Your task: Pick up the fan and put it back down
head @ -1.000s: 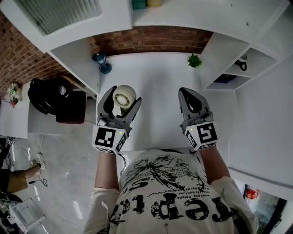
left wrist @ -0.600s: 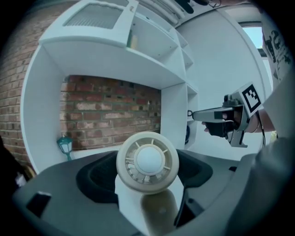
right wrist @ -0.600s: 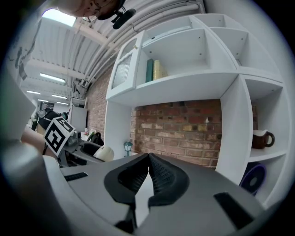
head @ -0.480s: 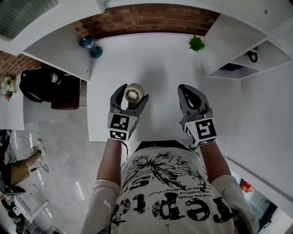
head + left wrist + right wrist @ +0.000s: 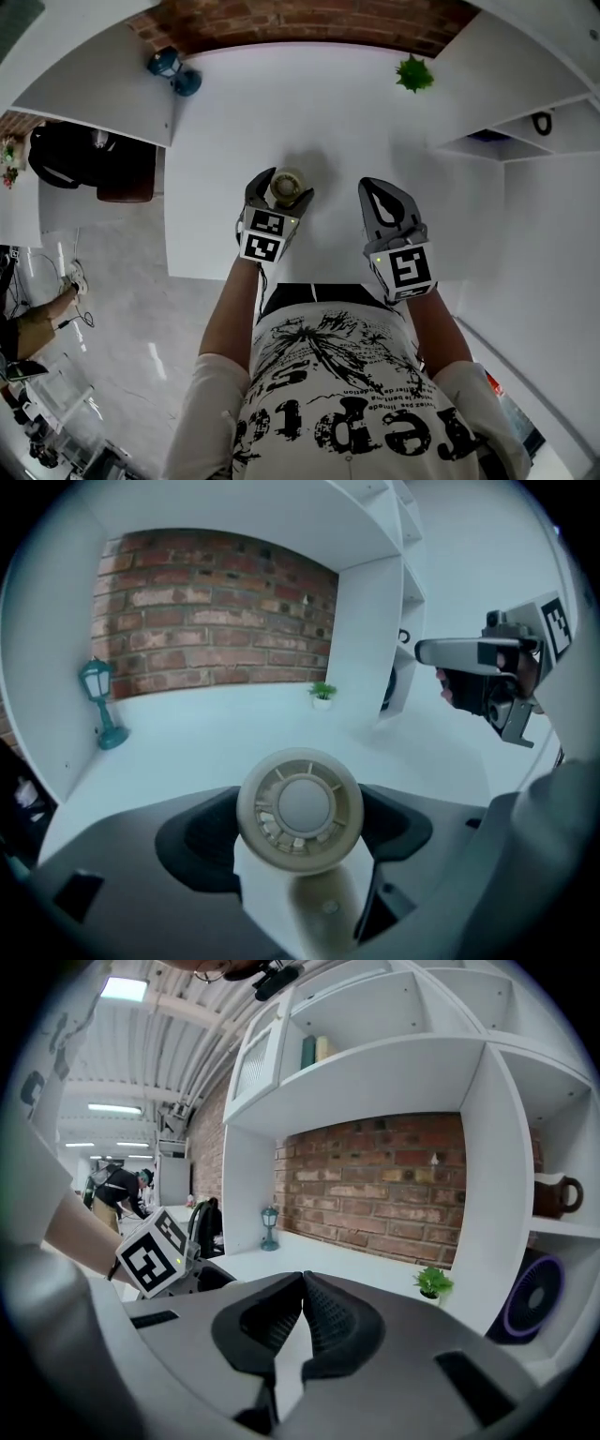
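A small beige fan (image 5: 287,186) with a round grilled head sits between the jaws of my left gripper (image 5: 283,187) over the white desk (image 5: 244,122). In the left gripper view the fan's head (image 5: 300,808) fills the gap, with both dark pads pressed against its sides and its stem hanging below. I cannot tell whether its base touches the desk. My right gripper (image 5: 377,186) hovers to the right of the fan, shut and holding nothing. In the right gripper view its fingertips (image 5: 302,1279) meet.
A teal lantern (image 5: 173,70) stands at the desk's back left and a small green plant (image 5: 413,73) at the back right. White shelves on the right hold a purple round object (image 5: 532,1309) and a brown mug (image 5: 553,1192). A black bag (image 5: 66,155) lies left of the desk.
My left gripper, still holding the fan, has moved right and down toward the desk and looks smaller from above. The right gripper has barely moved.
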A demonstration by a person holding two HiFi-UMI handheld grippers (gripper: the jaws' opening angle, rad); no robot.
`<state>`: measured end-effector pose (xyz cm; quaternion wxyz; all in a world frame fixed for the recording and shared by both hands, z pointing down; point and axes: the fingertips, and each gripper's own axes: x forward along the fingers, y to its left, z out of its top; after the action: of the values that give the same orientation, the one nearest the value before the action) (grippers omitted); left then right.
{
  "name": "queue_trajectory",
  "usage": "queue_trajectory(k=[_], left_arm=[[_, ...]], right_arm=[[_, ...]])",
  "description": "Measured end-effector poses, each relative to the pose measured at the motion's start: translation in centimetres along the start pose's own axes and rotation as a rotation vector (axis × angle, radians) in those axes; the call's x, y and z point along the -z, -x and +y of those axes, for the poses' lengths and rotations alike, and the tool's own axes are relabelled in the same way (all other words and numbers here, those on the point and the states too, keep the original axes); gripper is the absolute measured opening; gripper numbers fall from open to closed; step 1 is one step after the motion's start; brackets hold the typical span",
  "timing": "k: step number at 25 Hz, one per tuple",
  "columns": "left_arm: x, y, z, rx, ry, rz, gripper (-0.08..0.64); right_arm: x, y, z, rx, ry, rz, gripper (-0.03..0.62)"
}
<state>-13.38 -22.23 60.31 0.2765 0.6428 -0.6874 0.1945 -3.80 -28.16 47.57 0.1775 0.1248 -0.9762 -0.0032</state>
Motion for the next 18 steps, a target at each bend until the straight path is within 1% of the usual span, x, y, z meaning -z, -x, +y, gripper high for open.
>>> queue_trajectory(k=[2,5,7,11,18], left_arm=[[1.4,-1.1,0.0,-0.004,0.019,0.043,0.374],[3.0,-2.3,-0.1,-0.009,0.039,0.103,0.374],[3.9,-3.0,-0.4,0.000,0.048,0.141,0.374],[5.7,-4.4,-1.3,0.028,0.052,0.199,0.374],[6.6,-4.7,-1.4,0.004,0.071,0.234,0.374]], right_arm=[[0.6,-0.2,-0.3,-0.007,-0.014,0.007,0.015],[1.4,-0.5,-1.1,-0.009,-0.063,0.010,0.015],[2.0,-0.7,-1.6,-0.004,-0.088,0.017,0.015],[3.3,-1.0,-2.1,0.000,-0.104,0.029,0.015],[3.6,-1.1,-1.9,-0.002,-0.102,0.038,0.015]])
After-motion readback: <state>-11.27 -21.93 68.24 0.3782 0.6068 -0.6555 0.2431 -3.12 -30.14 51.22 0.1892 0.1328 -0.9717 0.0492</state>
